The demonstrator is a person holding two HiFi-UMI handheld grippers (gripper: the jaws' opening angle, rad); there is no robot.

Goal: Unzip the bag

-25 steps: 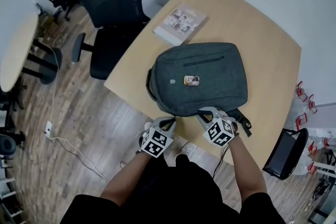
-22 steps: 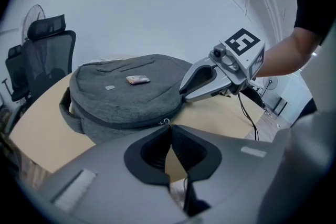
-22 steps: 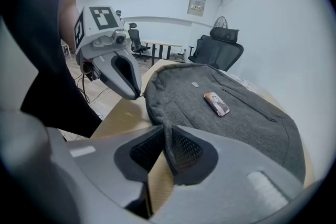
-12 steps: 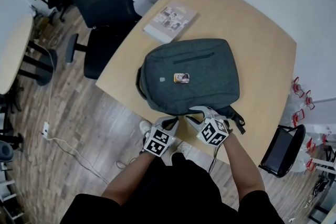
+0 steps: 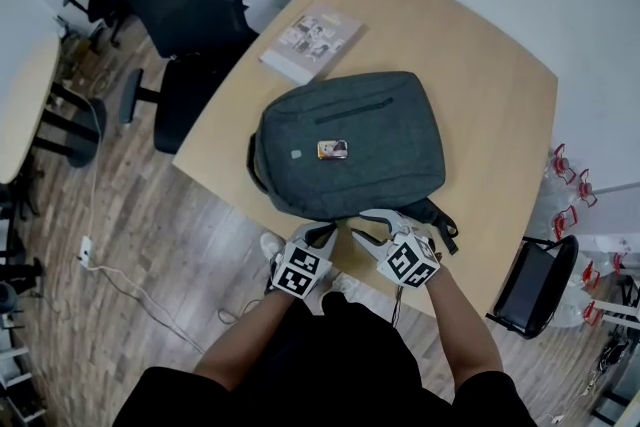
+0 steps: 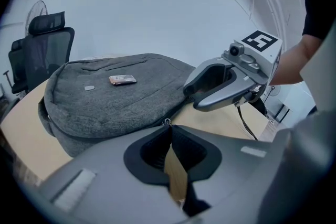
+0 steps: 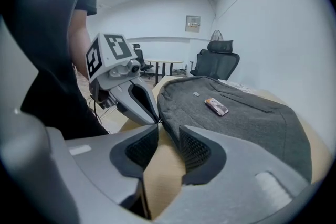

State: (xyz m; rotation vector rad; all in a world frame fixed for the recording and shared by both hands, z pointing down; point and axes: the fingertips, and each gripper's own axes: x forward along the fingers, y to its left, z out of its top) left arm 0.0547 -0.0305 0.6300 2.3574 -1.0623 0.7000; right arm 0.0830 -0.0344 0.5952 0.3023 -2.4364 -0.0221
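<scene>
A grey backpack (image 5: 350, 140) lies flat on the wooden table (image 5: 490, 115), its zipper seam running along the near edge. My left gripper (image 5: 325, 233) sits at that edge, shut on the small metal zipper pull (image 6: 167, 122), which shows right at its tips (image 6: 168, 131). My right gripper (image 5: 362, 227) is close beside it on the right. Its jaws (image 7: 167, 131) are opening, with only the table top and the bag's edge seen through the gap and nothing pressed by the pads. The left gripper's tips (image 7: 156, 121) lie just beyond them.
A small card (image 5: 332, 149) lies on the backpack's top. A booklet (image 5: 312, 43) rests near the table's far left edge. A black office chair (image 5: 185, 5) stands left of the table, a dark case (image 5: 530, 285) on the floor at the right. The table's front edge runs just under both grippers.
The right gripper's jaws have spread apart and its tips have shifted left, closer to the left gripper. The left gripper stays shut at the bag's near edge.
</scene>
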